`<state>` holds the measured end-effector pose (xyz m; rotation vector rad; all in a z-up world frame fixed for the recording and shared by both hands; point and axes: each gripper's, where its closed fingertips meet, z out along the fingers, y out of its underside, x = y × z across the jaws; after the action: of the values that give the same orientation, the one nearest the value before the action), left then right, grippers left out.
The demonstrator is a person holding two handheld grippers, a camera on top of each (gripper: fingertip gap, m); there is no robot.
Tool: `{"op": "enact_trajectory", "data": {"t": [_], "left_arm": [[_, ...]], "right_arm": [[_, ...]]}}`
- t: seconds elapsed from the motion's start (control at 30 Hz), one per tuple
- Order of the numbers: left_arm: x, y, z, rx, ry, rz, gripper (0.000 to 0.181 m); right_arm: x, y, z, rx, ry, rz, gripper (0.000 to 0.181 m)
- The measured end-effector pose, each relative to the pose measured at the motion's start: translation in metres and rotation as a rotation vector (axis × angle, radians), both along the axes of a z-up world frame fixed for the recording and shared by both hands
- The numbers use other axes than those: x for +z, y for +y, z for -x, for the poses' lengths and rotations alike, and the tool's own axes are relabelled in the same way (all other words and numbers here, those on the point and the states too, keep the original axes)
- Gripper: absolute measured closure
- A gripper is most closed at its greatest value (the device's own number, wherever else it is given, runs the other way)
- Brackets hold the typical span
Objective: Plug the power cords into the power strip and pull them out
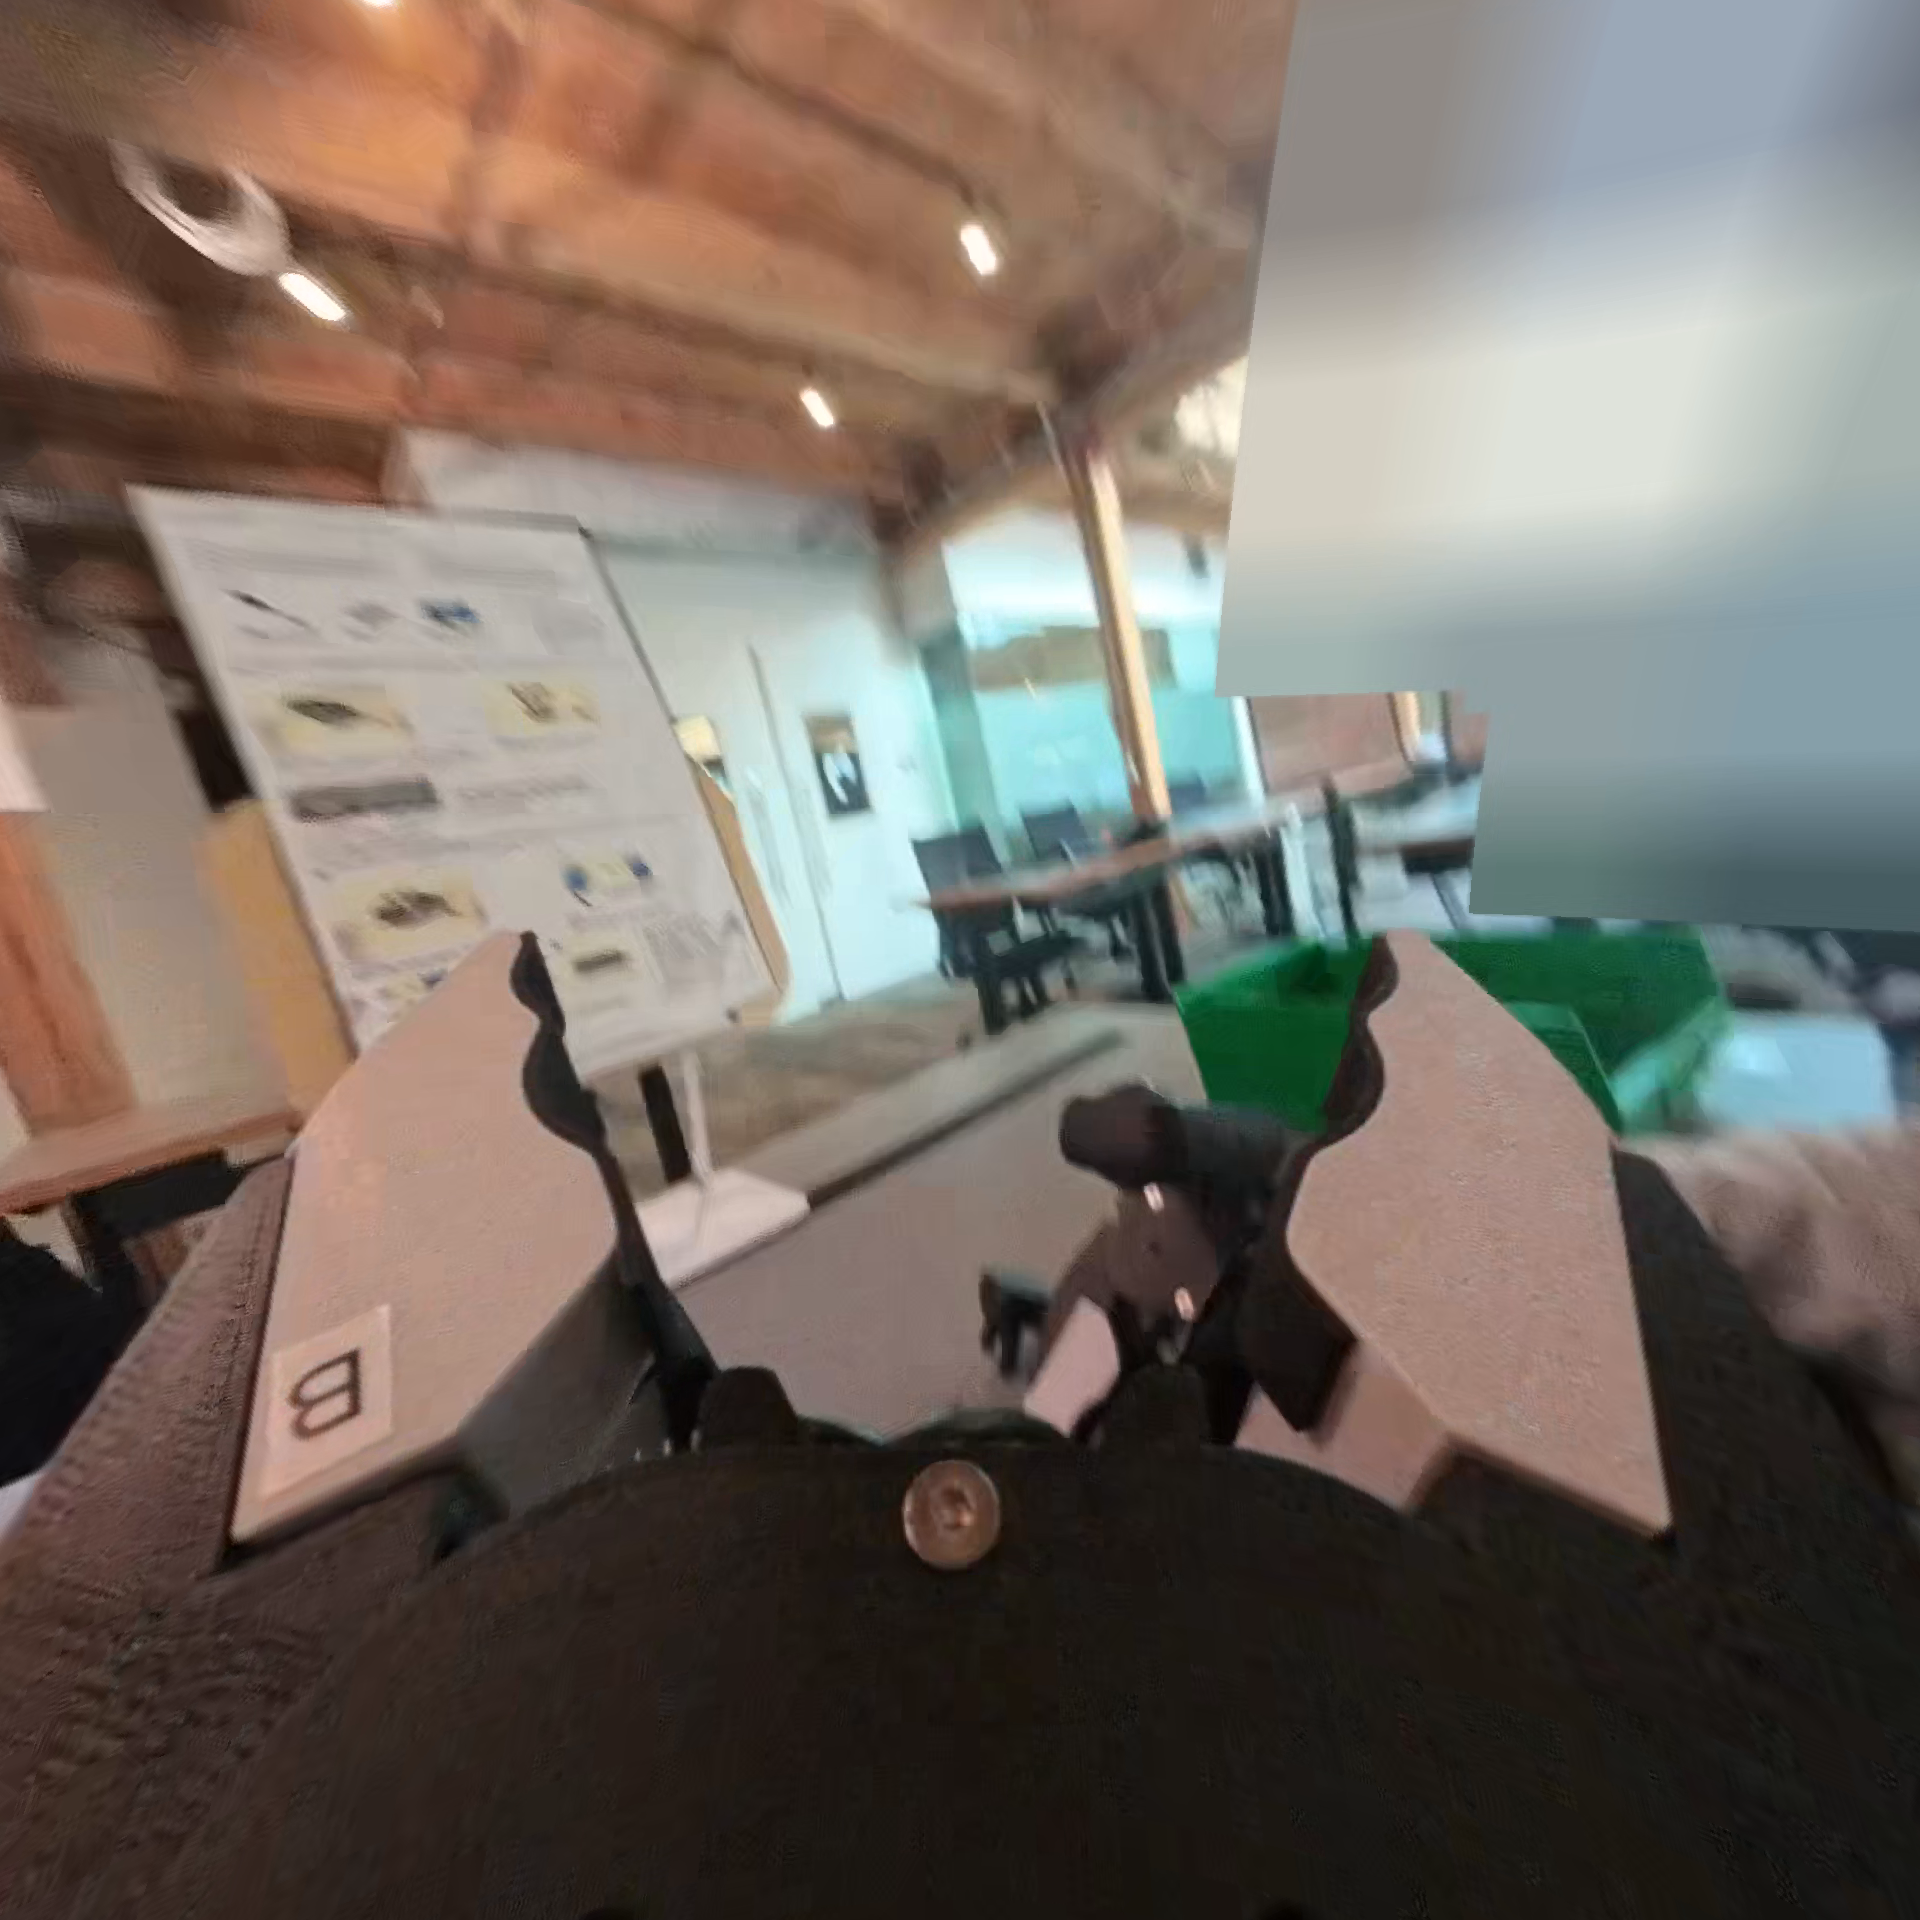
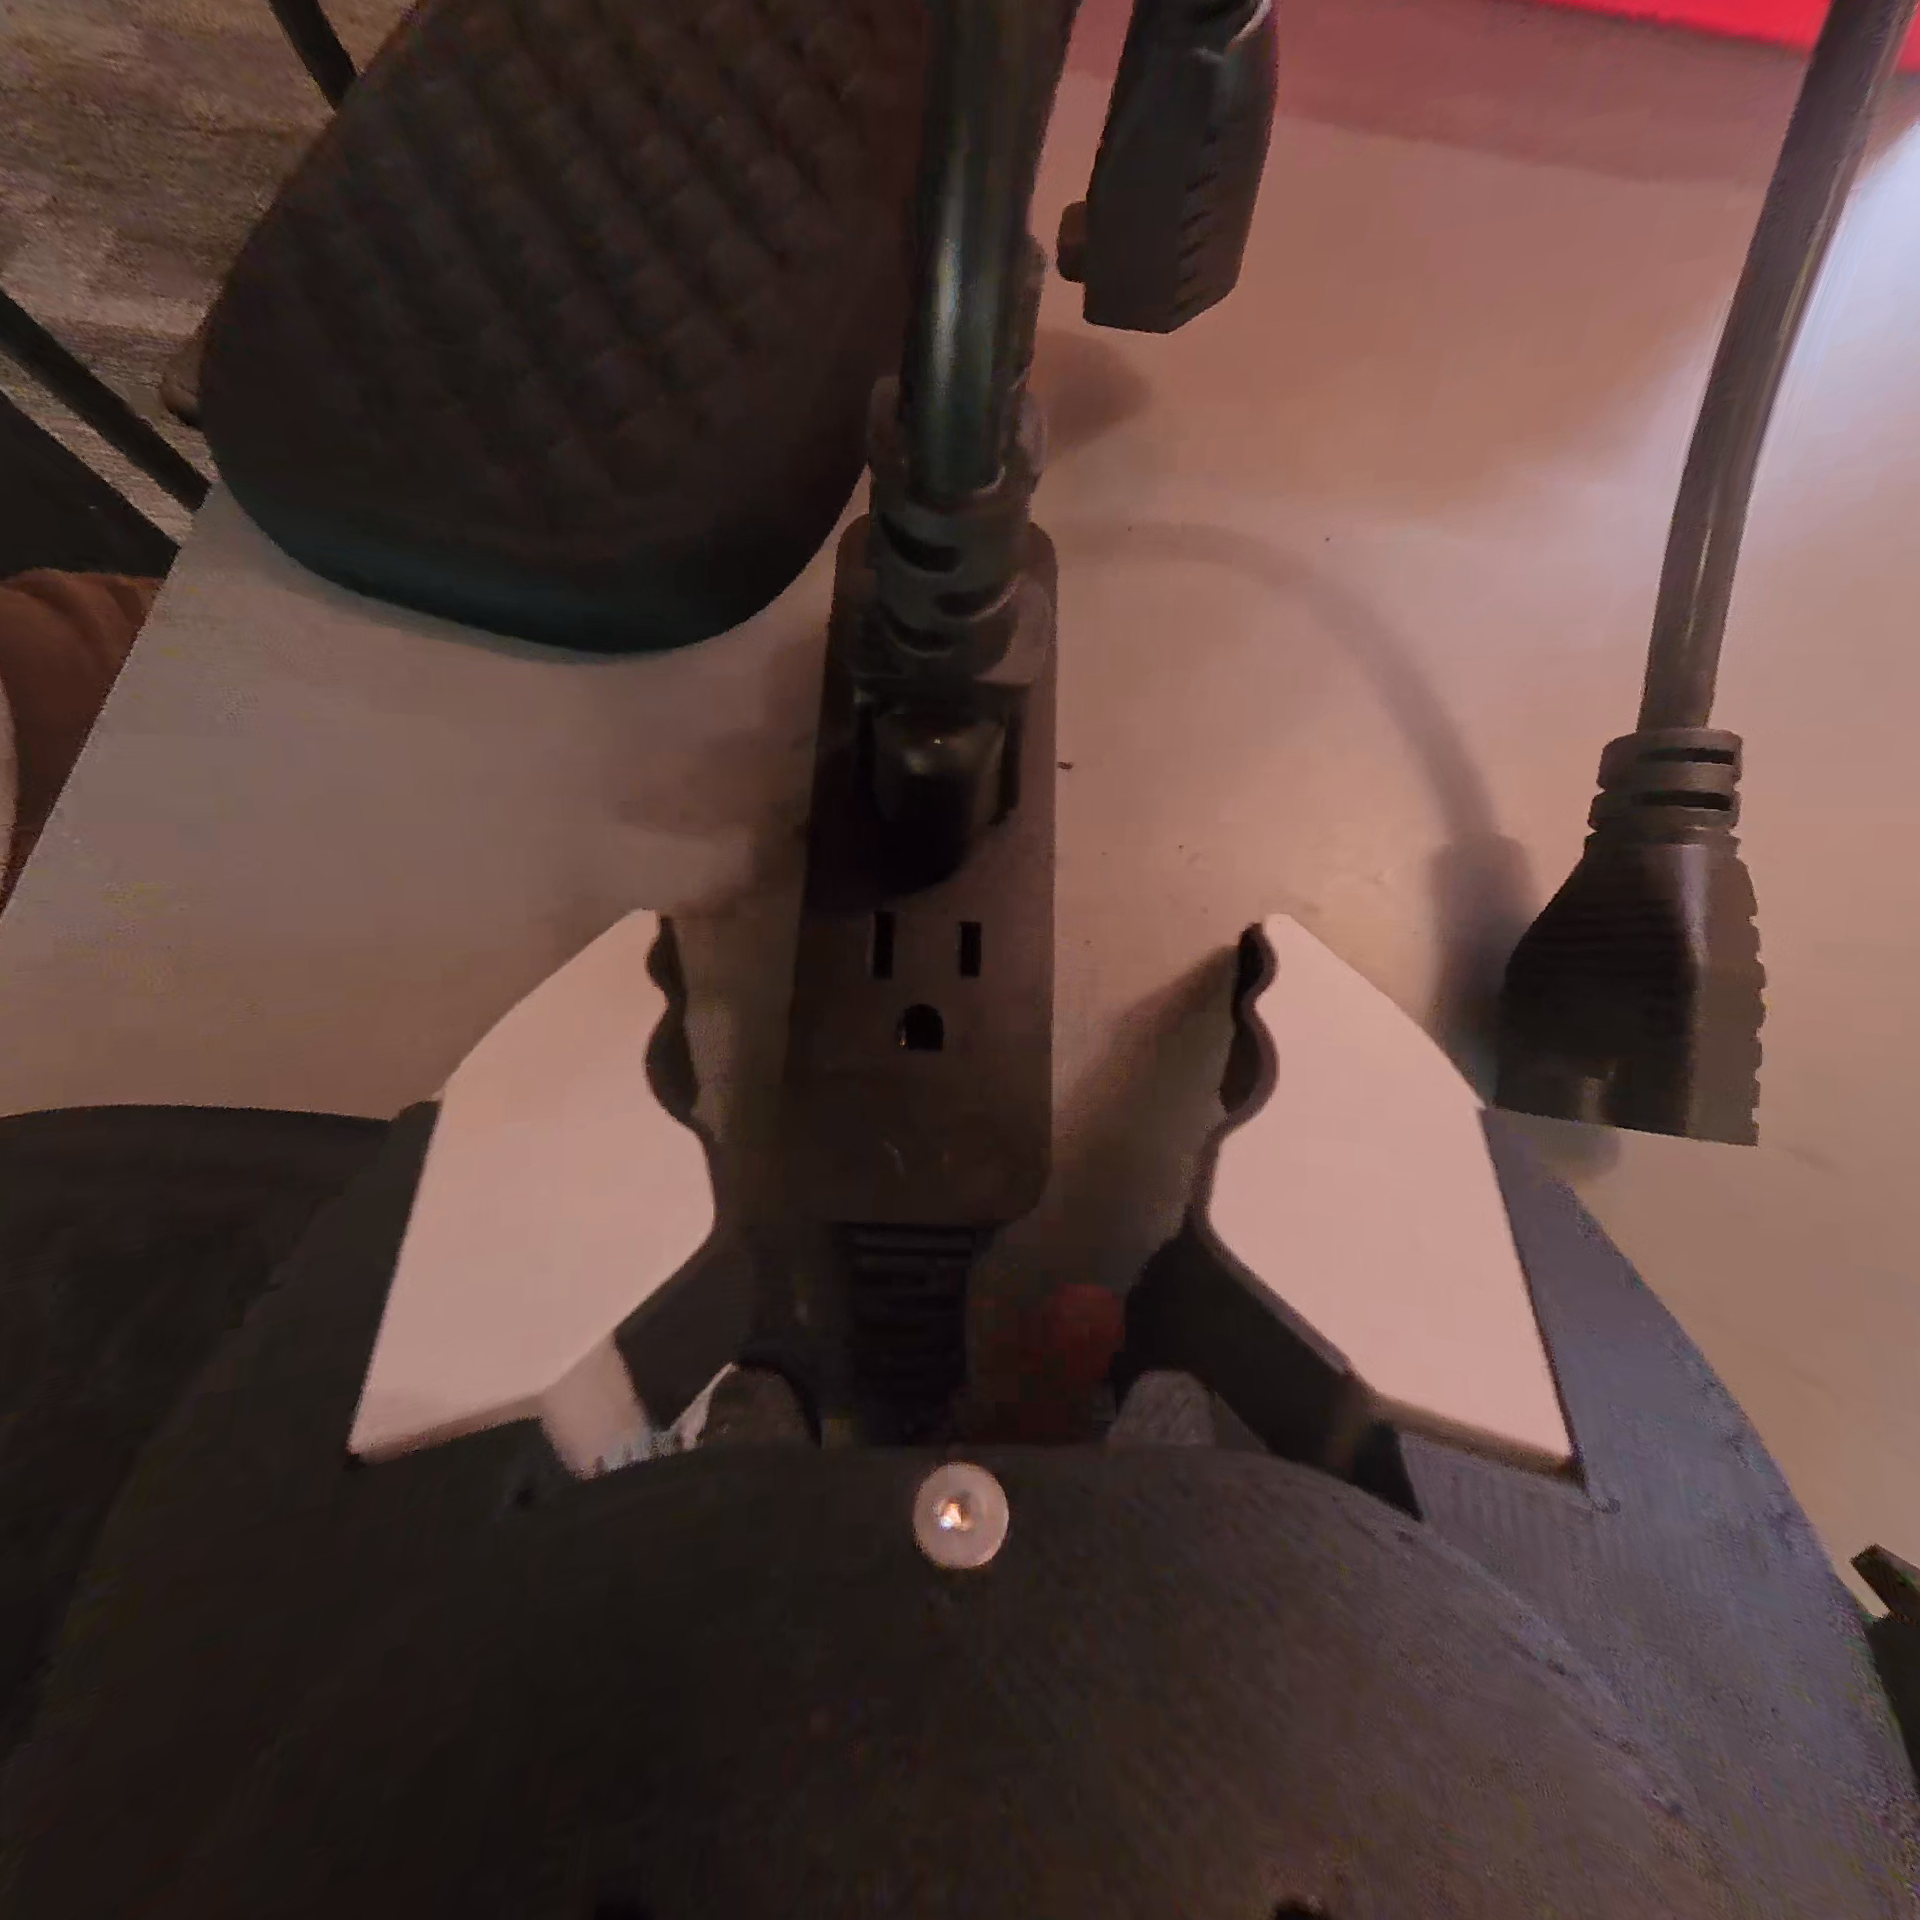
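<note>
Power strip (image 2: 925,997) is seen flat on the tabletop (image 2: 1299,540), straddled but not gripped by the spread right tool (image 2: 961,1023), one plug (image 2: 925,748) seated. If that plug is pulled unbraced, the strip may be lifted. The left tool (image 1: 951,1023) is raised, released and empty.

The pale bench (image 2: 1299,499) carries a black power strip (image 2: 920,1039) lying lengthwise, one black plug (image 2: 930,769) seated in its far socket, the near socket free. A loose black plug (image 2: 1631,987) lies flat to the right, well apart from the strip. A third plug (image 2: 1174,177) shows farther back; whether it touches the bench is unclear.
</note>
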<state>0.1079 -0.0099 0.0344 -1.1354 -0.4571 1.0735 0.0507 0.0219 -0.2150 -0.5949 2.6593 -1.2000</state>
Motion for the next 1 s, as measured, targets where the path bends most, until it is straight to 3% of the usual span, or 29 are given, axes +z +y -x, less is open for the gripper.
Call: {"op": "enact_trajectory", "data": {"t": [0.07, 0.13, 0.23, 0.37, 0.47, 0.57, 0.67, 0.73, 0.8, 0.87, 1.0], "left_arm": [[0.027, -0.042, -0.023, 0.067, 0.225, -0.322, 0.043], [0.033, -0.074, -0.041, 0.088, 0.324, -0.518, 0.053], [0.030, -0.091, -0.045, 0.148, 0.340, -0.591, 0.056], [0.037, -0.091, -0.051, 0.045, 0.363, -0.656, 0.060], [0.033, -0.083, -0.051, 0.017, 0.330, -0.583, 0.069], [0.017, -0.066, -0.048, 0.086, 0.282, -0.390, 0.072], [-0.010, -0.053, -0.027, 0.297, 0.198, -0.021, 0.072], [-0.042, -0.054, -0.003, 0.472, 0.045, 0.288, 0.072], [-0.063, -0.052, 0.009, 0.541, -0.017, 0.472, 0.072], [-0.069, -0.038, 0.011, 0.456, -0.016, 0.419, 0.073], [-0.055, -0.019, -0.002, 0.131, -0.016, 0.047, 0.092]], "right_arm": [[0.003, -0.001, 0.003, -0.023, -0.021, 0.013, 0.069], [0.009, -0.004, 0.007, -0.050, -0.041, 0.052, 0.058], [0.021, -0.008, 0.017, -0.105, -0.068, 0.136, 0.052], [0.047, -0.011, 0.027, -0.143, -0.067, 0.314, 0.044], [0.065, -0.011, 0.029, -0.159, -0.094, 0.420, 0.036], [0.085, -0.007, 0.024, -0.112, -0.097, 0.514, 0.036], [0.107, 0.000, 0.024, -0.096, -0.088, 0.607, 0.036], [0.127, 0.004, 0.027, -0.105, -0.106, 0.714, 0.036], [0.150, 0.012, 0.031, -0.121, -0.143, 0.856, 0.034], [0.169, 0.021, 0.033, -0.127, -0.180, 1.000, 0.035], [0.184, 0.031, 0.040, -0.152, -0.148, 1.125, 0.036]]}}
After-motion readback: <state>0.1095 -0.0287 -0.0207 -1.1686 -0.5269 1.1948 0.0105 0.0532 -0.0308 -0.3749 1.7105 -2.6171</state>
